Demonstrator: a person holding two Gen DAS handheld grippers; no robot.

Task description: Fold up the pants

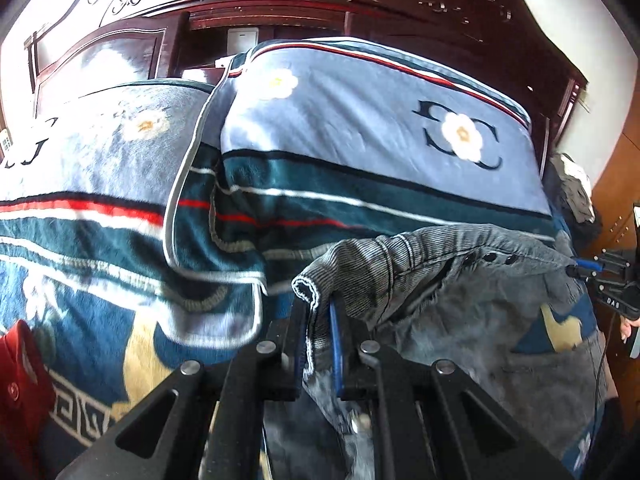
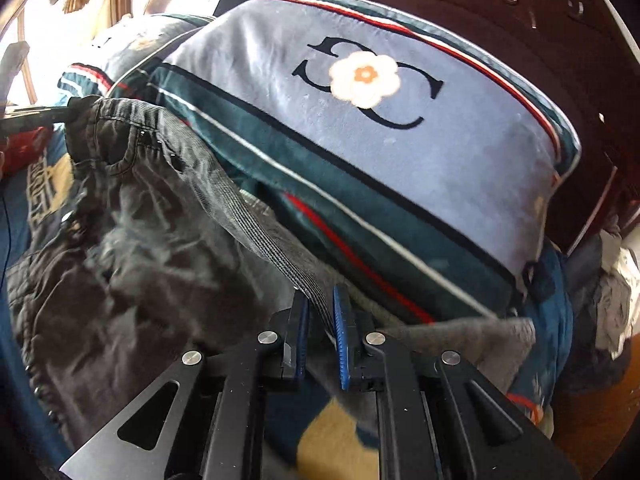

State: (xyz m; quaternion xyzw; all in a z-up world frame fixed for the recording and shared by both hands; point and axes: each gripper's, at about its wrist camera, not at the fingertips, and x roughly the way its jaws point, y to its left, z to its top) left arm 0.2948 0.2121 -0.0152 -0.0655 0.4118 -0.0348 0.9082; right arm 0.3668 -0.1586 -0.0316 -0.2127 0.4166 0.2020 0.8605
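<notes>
Grey denim pants [image 1: 472,300] with a ribbed elastic waistband hang stretched above the bed. My left gripper [image 1: 318,316] is shut on one end of the waistband [image 1: 360,264], cloth pinched between its blue pads. My right gripper [image 2: 322,308] is shut on the other end of the waistband [image 2: 256,224]. Each gripper shows in the other's view: the right gripper [image 1: 580,270] at the far right, the left gripper [image 2: 60,114] at the far left. The pants [image 2: 132,248] sag between them; the legs drop out of sight below.
Two big blue pillows with flower prints [image 1: 380,128] [image 1: 100,160] lie against the dark carved headboard [image 1: 440,0]. A patterned blue bedspread [image 1: 132,340] covers the bed. A red item [image 1: 20,380] sits at lower left, a pile of clothes [image 2: 616,308] at the right.
</notes>
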